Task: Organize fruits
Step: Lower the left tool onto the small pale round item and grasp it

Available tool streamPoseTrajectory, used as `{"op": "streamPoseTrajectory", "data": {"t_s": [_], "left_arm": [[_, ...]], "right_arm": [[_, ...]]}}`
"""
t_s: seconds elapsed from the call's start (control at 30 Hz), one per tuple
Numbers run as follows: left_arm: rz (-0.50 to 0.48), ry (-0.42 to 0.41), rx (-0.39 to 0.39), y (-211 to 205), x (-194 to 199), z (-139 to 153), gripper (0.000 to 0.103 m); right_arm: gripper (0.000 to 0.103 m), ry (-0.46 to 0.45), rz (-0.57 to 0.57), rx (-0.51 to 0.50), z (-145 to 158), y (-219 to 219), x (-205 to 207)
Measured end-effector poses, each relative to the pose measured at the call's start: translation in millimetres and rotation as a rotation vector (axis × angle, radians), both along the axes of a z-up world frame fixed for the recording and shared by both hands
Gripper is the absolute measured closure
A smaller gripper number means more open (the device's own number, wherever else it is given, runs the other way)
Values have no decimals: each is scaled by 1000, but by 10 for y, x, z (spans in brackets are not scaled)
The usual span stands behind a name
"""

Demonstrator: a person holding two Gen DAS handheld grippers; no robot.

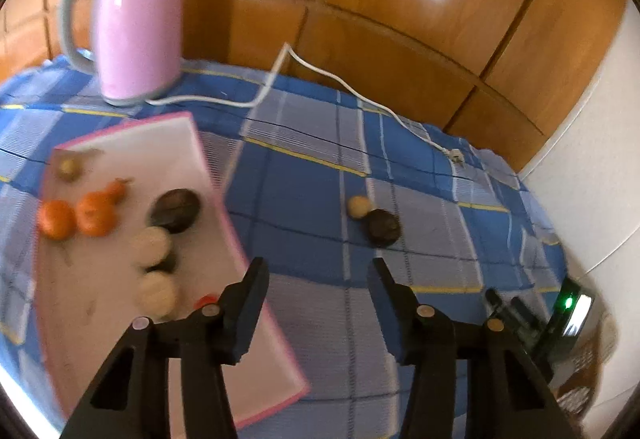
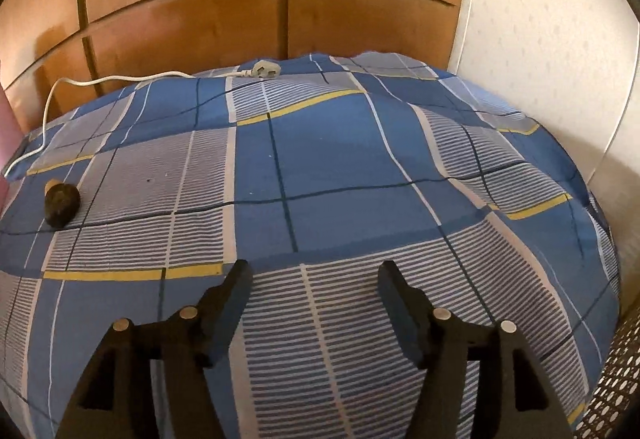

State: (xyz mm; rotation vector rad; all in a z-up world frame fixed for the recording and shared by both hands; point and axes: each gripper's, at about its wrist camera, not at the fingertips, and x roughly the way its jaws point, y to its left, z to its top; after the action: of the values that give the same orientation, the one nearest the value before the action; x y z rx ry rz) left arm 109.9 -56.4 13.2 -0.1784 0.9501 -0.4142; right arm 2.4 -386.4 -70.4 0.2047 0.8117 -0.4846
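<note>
A: What carries everything?
B: A blue checked cloth (image 1: 304, 183).
A: And on it?
B: A pink kettle (image 1: 136, 19), white cord (image 1: 352, 91), a tray (image 1: 128, 143), a dark fruit (image 1: 384, 227) touching a pale fruit (image 1: 358, 206).

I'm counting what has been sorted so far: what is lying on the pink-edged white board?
On the board: two oranges, a dark round fruit, pale round fruits and a small brownish one. A red object is mostly hidden behind the left gripper.
</note>
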Motion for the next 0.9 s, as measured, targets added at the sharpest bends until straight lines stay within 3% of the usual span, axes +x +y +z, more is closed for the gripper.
{"op": "streamPoseTrajectory", "data": {"t_s": [0.27, 0.4, 0.57, 0.73, 0.9], "left_arm": [[-30, 102, -56, -373, 504, -122, 58], [-34, 173, -113, -436, 670, -212, 58], [-23, 220, -131, -522, 863, -302, 58], [-25, 275, -146, -674, 1058, -428, 73], [-4, 312, -140, -788, 1221, -526, 75]], "right_arm": [[31, -18, -8, 20, -26, -25, -6], [31, -21, -6, 21, -27, -26, -15], [30, -21, -6, 22, -27, -28, -17], [30, -21, -7, 22, -29, -30, -17], [30, -22, -7, 23, -31, -27, -13]]}}
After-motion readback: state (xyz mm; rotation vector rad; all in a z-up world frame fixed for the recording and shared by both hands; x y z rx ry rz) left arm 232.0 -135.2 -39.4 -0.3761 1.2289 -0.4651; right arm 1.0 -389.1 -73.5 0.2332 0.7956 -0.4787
